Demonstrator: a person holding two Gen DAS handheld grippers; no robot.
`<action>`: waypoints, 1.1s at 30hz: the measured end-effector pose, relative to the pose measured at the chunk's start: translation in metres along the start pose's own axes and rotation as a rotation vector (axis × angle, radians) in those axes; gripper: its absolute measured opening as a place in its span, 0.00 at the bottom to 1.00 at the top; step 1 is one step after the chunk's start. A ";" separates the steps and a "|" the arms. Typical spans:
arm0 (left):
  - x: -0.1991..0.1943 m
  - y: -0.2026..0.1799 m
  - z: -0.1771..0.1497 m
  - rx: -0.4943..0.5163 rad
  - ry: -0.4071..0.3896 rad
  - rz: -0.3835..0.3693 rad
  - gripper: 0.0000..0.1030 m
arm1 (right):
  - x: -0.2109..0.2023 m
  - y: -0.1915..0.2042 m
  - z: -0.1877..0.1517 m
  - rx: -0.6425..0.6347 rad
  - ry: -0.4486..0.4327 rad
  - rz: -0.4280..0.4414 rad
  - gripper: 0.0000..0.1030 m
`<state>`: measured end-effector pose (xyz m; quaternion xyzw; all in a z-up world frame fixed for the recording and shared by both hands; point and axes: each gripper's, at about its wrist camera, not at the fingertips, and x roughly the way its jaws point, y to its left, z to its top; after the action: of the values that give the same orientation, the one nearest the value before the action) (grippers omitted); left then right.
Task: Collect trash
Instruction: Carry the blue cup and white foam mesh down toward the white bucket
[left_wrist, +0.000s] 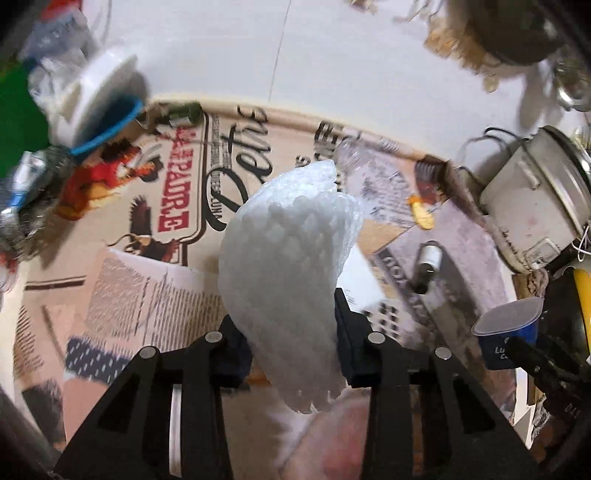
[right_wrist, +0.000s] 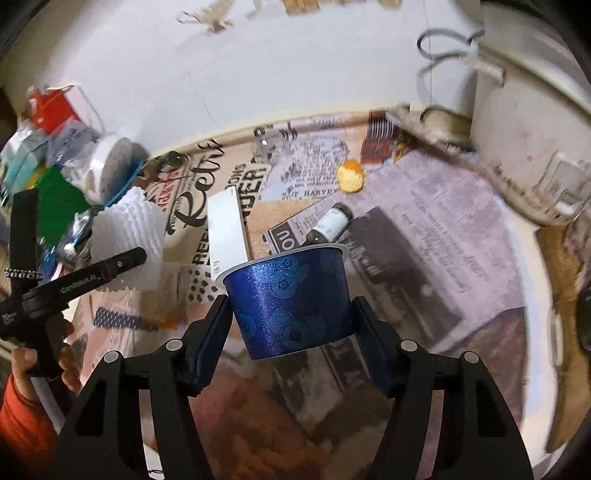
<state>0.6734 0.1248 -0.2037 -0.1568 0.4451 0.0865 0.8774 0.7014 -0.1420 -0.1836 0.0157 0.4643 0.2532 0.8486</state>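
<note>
My left gripper (left_wrist: 293, 332) is shut on a crumpled piece of white bubble wrap (left_wrist: 288, 273) and holds it above the printed tablecloth (left_wrist: 177, 206). The wrap also shows in the right wrist view (right_wrist: 129, 236), with the left gripper (right_wrist: 122, 264) at the left. My right gripper (right_wrist: 291, 317) is shut on a shiny blue plastic cup (right_wrist: 291, 299), tilted with its white rim away from me. The cup also shows in the left wrist view (left_wrist: 509, 328). On the table lie a small dark bottle with a white label (right_wrist: 328, 225), an orange scrap (right_wrist: 351, 175) and a white paper strip (right_wrist: 227, 229).
A pile of clutter with a white tub (right_wrist: 110, 170), green sheet (right_wrist: 55, 206) and red box (right_wrist: 51, 107) sits at the left. A large grey pot with cords (right_wrist: 532, 136) stands at the right. The white wall (right_wrist: 258, 74) backs the table.
</note>
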 end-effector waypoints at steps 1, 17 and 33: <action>-0.012 -0.005 -0.006 -0.004 -0.018 0.003 0.36 | -0.010 -0.001 -0.002 -0.014 -0.012 0.003 0.61; -0.170 -0.066 -0.107 -0.003 -0.175 -0.014 0.36 | -0.159 0.031 -0.062 -0.194 -0.220 0.078 0.61; -0.275 -0.005 -0.211 0.141 -0.192 -0.105 0.36 | -0.210 0.114 -0.162 -0.082 -0.282 0.004 0.61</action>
<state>0.3535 0.0426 -0.0976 -0.1088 0.3552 0.0235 0.9282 0.4324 -0.1698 -0.0820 0.0174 0.3298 0.2688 0.9048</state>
